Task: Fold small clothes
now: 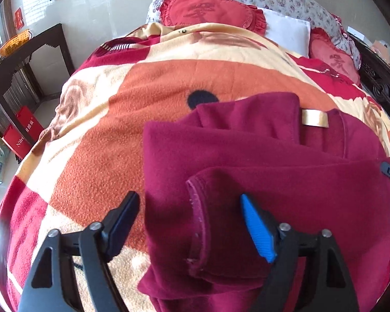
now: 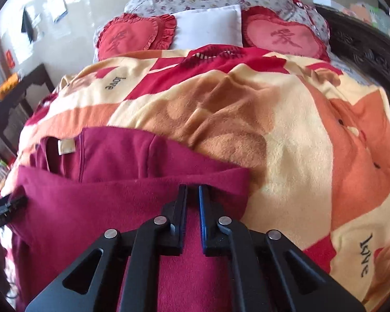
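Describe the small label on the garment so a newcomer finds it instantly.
Start at the orange patterned blanket covering the bed. On it lies a dark red garment. Near its far edge sits a label, the only pale gold strip on the plain fleece.

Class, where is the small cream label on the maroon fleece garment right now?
The small cream label sits at the neckline of the maroon fleece garment, on its far edge, on the orange patterned blanket.

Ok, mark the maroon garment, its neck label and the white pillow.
maroon garment [image 1: 286,182], left wrist view, on the folded top layer.
neck label [image 1: 314,118], left wrist view, middle of the cream strip.
white pillow [image 2: 208,26], right wrist view, centre of its face.
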